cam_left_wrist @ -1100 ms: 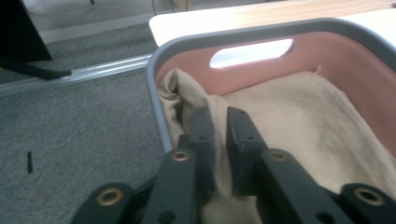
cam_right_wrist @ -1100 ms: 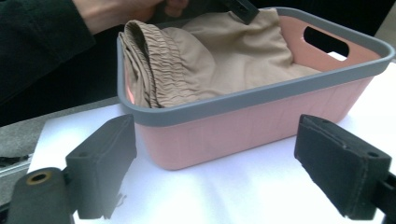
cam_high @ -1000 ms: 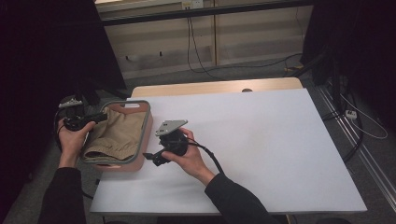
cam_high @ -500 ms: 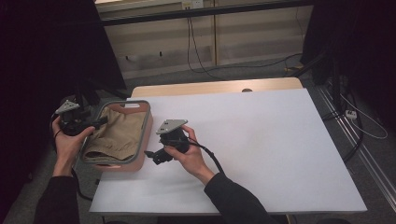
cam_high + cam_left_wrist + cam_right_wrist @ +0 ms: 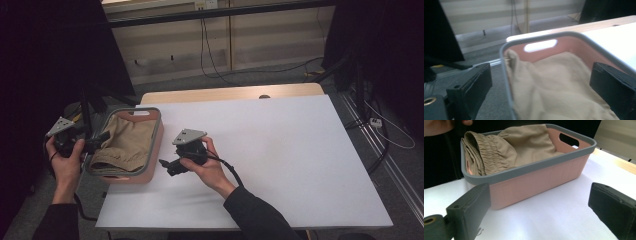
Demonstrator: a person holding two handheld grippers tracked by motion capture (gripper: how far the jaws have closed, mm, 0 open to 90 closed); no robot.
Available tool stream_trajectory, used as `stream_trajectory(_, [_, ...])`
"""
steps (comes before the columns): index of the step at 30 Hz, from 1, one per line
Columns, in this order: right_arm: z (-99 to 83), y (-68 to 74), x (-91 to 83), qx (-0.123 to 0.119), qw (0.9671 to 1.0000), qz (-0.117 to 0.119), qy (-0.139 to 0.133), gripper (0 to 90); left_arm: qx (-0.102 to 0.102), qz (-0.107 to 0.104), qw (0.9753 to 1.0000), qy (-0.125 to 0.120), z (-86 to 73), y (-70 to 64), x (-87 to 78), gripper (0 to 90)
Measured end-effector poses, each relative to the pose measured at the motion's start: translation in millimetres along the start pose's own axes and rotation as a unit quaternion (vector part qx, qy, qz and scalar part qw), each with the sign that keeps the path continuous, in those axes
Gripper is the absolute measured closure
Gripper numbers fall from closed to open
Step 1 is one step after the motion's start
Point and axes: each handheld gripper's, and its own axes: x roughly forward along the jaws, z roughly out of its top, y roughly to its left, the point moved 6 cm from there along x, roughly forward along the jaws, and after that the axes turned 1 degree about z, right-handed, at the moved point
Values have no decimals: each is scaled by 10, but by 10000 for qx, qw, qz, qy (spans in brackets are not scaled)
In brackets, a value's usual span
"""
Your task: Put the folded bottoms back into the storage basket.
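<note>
Left gripper (image 5: 102, 138) hung with its jaws spread wide at the near-left rim of the pink basket (image 5: 156, 142), grasping nothing, while the right gripper (image 5: 167, 167) rested just beside the basket's right wall, jaws likewise parted and empty. That basket sat at the white table's (image 5: 280, 150) left edge, its long axis running away from the person (handle slot at the far end), with tan cloth (image 5: 125, 145) heaped inside.
</note>
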Motion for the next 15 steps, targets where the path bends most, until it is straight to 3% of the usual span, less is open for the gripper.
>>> stream_trajectory(9, [-58,-24,-129,-58,9999,-140,-58,43,-80,52,9999,-100,-68,-137,-221,71])
stream_trajectory(12, [-74,-39,-164,-71,9998,-190,-19,36,-196,-46,9997,-137,-115,-183,-247,71])
stream_trajectory(15, [-80,-52,-204,-20,9998,-212,-43,24,-75,-67,9999,-70,-167,-233,-290,73])
